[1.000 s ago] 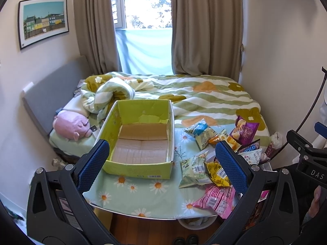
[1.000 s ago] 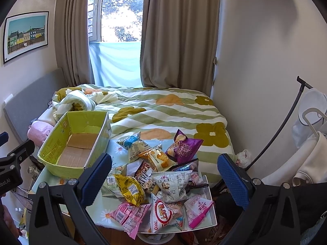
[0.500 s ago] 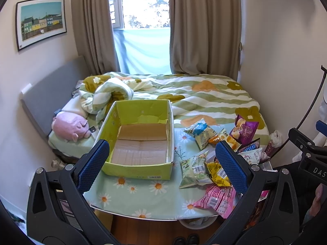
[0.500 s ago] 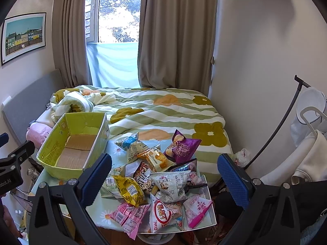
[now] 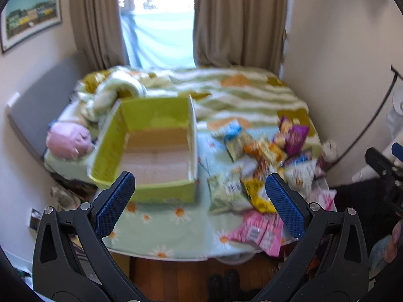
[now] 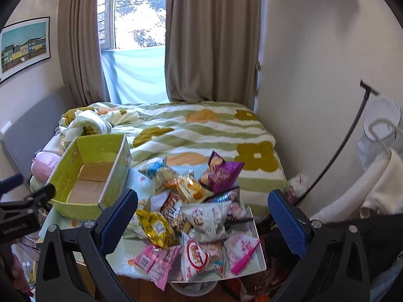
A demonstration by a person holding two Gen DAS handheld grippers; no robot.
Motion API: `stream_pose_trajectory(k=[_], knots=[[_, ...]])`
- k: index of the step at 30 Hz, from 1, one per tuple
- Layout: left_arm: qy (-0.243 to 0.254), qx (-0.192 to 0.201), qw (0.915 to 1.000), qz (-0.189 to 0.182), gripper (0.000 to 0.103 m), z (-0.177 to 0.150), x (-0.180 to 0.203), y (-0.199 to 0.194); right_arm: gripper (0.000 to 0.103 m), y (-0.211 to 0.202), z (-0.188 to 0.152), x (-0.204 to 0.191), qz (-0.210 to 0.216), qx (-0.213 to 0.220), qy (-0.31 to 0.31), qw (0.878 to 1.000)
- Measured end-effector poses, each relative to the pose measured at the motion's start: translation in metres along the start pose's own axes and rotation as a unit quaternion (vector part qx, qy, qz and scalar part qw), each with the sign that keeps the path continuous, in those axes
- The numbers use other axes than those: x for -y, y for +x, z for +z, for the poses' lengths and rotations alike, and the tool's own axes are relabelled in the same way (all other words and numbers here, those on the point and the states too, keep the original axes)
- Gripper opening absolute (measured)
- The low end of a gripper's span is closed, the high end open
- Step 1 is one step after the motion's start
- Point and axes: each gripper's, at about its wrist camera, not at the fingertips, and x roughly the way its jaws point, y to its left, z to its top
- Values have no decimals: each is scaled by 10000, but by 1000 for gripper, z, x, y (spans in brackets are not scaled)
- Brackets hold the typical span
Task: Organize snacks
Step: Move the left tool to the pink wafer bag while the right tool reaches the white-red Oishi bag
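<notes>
Cardboard, foil and cloth

The box [image 6: 88, 176] is matt green cardboard with a bare brown floor; the snack bags [image 6: 199, 211] are glossy, crinkled foil and plastic; the tablecloth [image 5: 161, 224] and quilt [image 6: 201, 128] are soft cloth.

Green box [image 6: 90, 176] open-topped, snack pile [image 6: 194, 209] crowding table's right

Heaped snack packets [image 6: 191, 216] beside empty green box [image 6: 88, 173]

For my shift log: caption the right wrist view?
Open right gripper above a snack-packet pile beside an empty green cardboard box on a daisy-print table.
</notes>
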Motion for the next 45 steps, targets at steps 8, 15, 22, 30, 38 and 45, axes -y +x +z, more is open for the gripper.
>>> stream_pose_trajectory(k=[8,15,22,30,38,45], knots=[[233,-646,9968,-414,102,-49,53,66,103,40,-48,27,194,-722,39,9972],[486,-1441,9853,-783,102,-102,129,102,103,90,-80,49,385,-1270,-4,9912],[577,-1489,9852,-618,102,-121,155,140,103,134,-108,56,779,-1703,110,9823],[712,-1654,9816,-628,102,-132,157,183,103,173,-132,44,1107,-2171,253,9695],[618,-1899,9770,-745,84,-129,141,208,103,199,-142,33,1173,-2421,280,9627],[656,-1967,9757,-703,76,-121,124,217,103,205,-144,20,1143,-2505,96,9613]])
